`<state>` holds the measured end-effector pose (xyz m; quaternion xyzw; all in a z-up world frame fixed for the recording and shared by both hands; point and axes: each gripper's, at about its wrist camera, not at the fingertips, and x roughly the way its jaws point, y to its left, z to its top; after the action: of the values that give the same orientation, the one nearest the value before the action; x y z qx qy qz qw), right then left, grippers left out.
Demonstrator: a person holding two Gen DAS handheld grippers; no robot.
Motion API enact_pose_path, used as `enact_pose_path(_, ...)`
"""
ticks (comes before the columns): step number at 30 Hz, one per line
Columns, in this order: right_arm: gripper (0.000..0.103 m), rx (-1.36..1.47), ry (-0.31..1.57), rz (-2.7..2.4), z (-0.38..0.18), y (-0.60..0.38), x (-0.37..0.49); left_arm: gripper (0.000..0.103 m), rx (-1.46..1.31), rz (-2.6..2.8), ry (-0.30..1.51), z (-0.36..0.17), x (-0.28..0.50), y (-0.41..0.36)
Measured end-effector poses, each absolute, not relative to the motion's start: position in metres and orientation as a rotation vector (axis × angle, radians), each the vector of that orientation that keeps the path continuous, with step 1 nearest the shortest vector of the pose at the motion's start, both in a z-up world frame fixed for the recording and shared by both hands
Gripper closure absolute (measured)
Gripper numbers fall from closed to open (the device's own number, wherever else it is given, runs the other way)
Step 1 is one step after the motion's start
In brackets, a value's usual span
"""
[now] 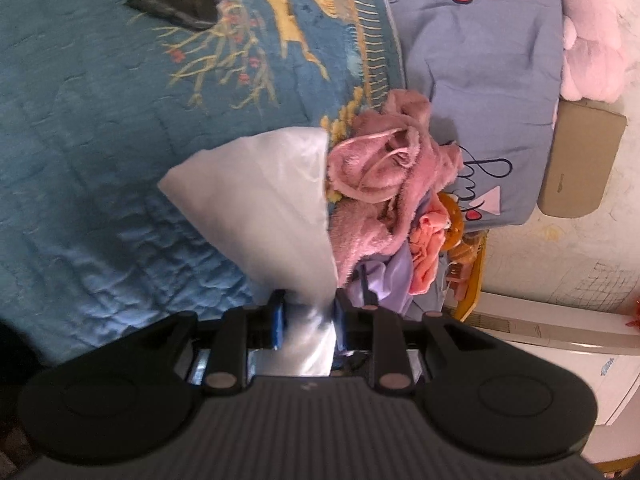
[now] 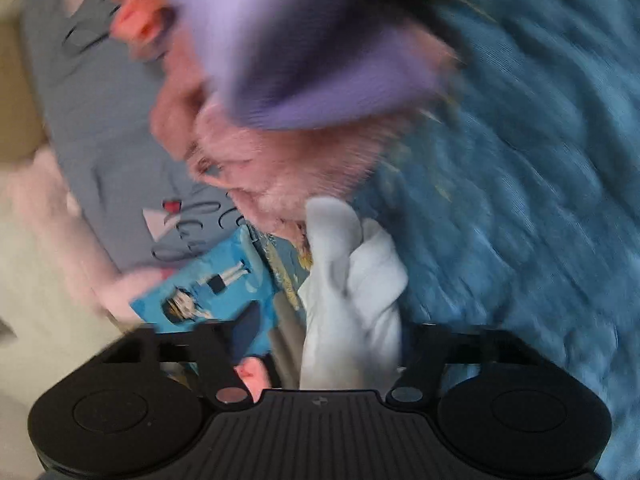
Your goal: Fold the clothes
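My left gripper (image 1: 309, 322) is shut on a white garment (image 1: 260, 184), which stretches forward as a taut sheet over the blue quilt (image 1: 80, 140). In the blurred right wrist view the same white garment (image 2: 352, 280) is bunched between the jaws of my right gripper (image 2: 348, 344), which looks shut on it; its fingers are hidden by the cloth. A heap of clothes lies just beyond: a pink fuzzy piece (image 1: 380, 168), a coral piece (image 1: 430, 248) and a lilac piece (image 1: 384, 276). The pink piece (image 2: 280, 152) and the lilac piece (image 2: 304, 40) also fill the right wrist view.
A grey-blue pillow with script print (image 1: 488, 60) lies behind the heap, with a pink plush (image 1: 592, 40) and a tan headboard pad (image 1: 580, 160) beyond. A white appliance (image 1: 560, 340) stands at the right. A blue picture card (image 2: 208, 292) lies beside the pillow (image 2: 100, 112).
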<state>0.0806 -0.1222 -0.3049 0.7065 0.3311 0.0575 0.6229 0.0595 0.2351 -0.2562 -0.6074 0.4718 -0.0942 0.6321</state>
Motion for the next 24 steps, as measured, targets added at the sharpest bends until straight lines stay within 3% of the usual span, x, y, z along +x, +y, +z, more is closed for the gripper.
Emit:
enact_pose_path(1,0.086,1.589,0.755,0.146,-0.3,-0.123,0.081,0.077,-1.391,-0.209,1.086,-0.259,0.056,0.236)
enact_pose_path(4,0.09,1.429,0.745,0.185,-0.277,-0.121,0.077,0.077,-1.404,-0.194,1.101,-0.269,0.046,0.239)
enact_pose_path(11,0.091,0.936,0.704,0.221,-0.198,-0.103,0.048,0.076,-1.348,-0.189,1.161,-0.276,0.026,0.231)
enact_pose_path(19,0.092,0.598,0.657,0.255,-0.14,-0.094,0.026,0.076,-1.161,-0.238,1.121,-0.232,0.016,0.209)
enact_pose_path(24,0.092,0.499,0.61,0.328,-0.113,-0.072,0.103,0.076,-1.042,-0.243,1.035,-0.19,0.034,0.209)
